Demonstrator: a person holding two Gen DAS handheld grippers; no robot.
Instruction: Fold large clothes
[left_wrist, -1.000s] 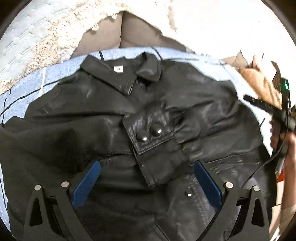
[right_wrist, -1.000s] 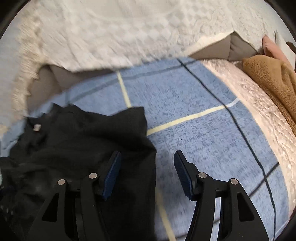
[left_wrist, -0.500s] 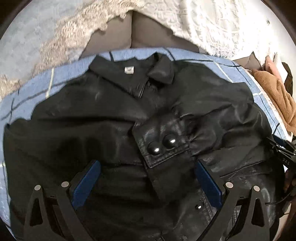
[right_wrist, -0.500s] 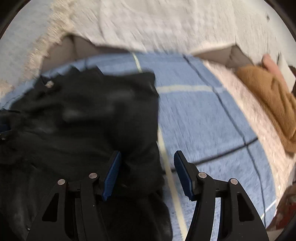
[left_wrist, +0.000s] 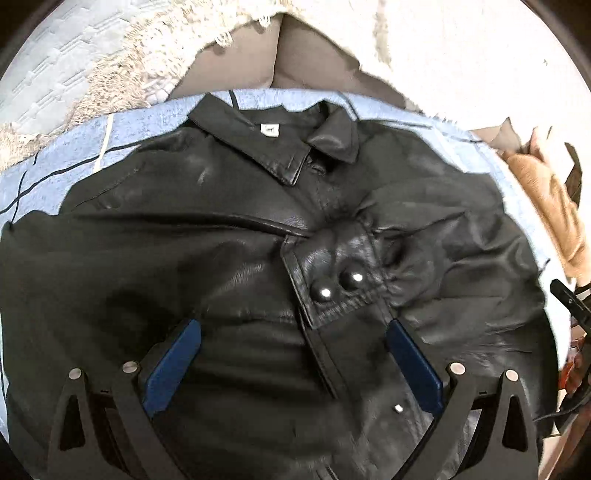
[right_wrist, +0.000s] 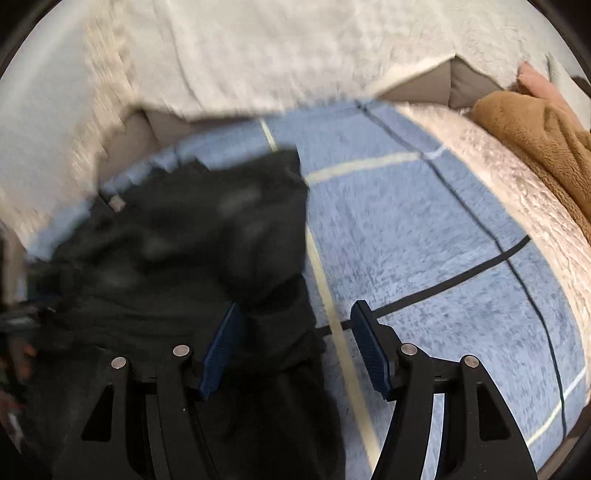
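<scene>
A black leather jacket lies face up on a blue checked blanket, collar at the far end. One sleeve is folded across the chest, and its cuff shows two snaps. My left gripper hovers open over the jacket's middle with nothing pinched. In the right wrist view the picture is blurred. There the jacket's side edge lies under my right gripper, whose jaws are opening. The fabric sits by the left pad, and the right pad stands clear over the blanket.
A cream fringed throw hangs over the grey sofa back behind the blanket. A brown plush blanket is heaped at the far right on a pale fleece edge. The right tool's black body shows at the left wrist view's right edge.
My right gripper has slid along the jacket's side until the jacket's edge sits between its fingers, and its jaws look slightly wider. My left gripper has stayed open over the jacket.
</scene>
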